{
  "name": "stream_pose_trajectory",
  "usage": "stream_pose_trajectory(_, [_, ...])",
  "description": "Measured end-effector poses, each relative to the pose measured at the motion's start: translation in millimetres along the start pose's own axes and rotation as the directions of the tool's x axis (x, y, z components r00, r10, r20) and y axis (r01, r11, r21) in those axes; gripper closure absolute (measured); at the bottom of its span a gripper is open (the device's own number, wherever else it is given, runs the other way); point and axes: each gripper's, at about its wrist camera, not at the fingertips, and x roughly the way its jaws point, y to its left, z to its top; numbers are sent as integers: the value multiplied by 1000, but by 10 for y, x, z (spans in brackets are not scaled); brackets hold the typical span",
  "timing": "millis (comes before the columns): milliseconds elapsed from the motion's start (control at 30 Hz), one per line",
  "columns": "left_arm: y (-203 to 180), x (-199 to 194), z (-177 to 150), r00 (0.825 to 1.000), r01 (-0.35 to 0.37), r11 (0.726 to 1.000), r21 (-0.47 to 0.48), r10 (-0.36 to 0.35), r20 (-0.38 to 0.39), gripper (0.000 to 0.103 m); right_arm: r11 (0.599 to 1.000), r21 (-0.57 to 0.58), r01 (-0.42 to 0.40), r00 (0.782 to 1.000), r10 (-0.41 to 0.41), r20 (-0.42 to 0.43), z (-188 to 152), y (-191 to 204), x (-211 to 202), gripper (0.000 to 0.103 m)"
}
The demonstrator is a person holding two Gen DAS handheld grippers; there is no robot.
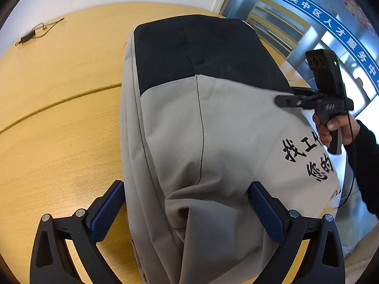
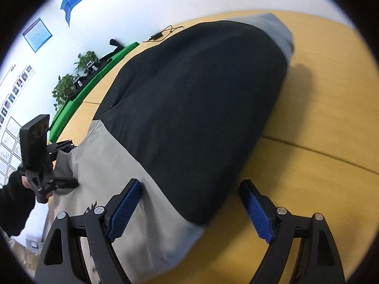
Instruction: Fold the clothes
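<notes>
- Left wrist view: grey-and-black garment [image 1: 213, 123] lies on the wooden table [image 1: 59, 118], dark panel at the far end, grey cloth near the camera. Black printed characters [image 1: 305, 158] show on the grey part at right.
- Left gripper [image 1: 187, 213]: blue-padded fingers [image 1: 106, 213] spread wide, straddling a raised fold of grey cloth; nothing is pinched between them.
- Same view: right gripper [image 1: 284, 100] sits at the garment's right edge, held by a hand [image 1: 336, 127] in a dark sleeve; its jaws appear close together at the cloth, but whether they clamp it cannot be told here.
- Cable with adapter [image 1: 30, 35] lies far left on the table. Blue sign with white characters [image 1: 331, 23] at upper right.
- Right wrist view: the garment [image 2: 189, 108] fills the frame, black panel uppermost, grey below.
- Right gripper [image 2: 189, 210]: fingers [image 2: 125, 208] wide apart over the garment's near edge, holding nothing, which settles the doubt.
- Only this view shows potted plants [image 2: 68, 87], a green surface [image 2: 94, 75] and wall posters [image 2: 38, 34]; no containers visible.
</notes>
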Motion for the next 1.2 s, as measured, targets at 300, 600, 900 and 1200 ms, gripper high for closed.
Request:
stream_pose_trajectory(300, [184, -108, 8, 975, 216, 947, -239, -220, 11, 74, 982, -100, 159, 986, -154, 62, 53, 363, -14, 73])
stream_pose_trajectory(600, [338, -512, 269, 941, 325, 907, -268, -282, 187, 87, 968, -148, 202, 947, -155, 283, 322, 592, -666, 82])
stream_pose_trajectory(900, [828, -720, 1606, 926, 293, 945, -148, -241, 292, 86, 981, -130, 142, 923, -84, 377, 1771, 123, -858, 81])
stream_pose_trajectory(1200, [1734, 365, 1833, 960, 269, 912, -310, -230, 157, 84, 994, -28, 101, 986, -96, 133, 2180, -834, 695, 74])
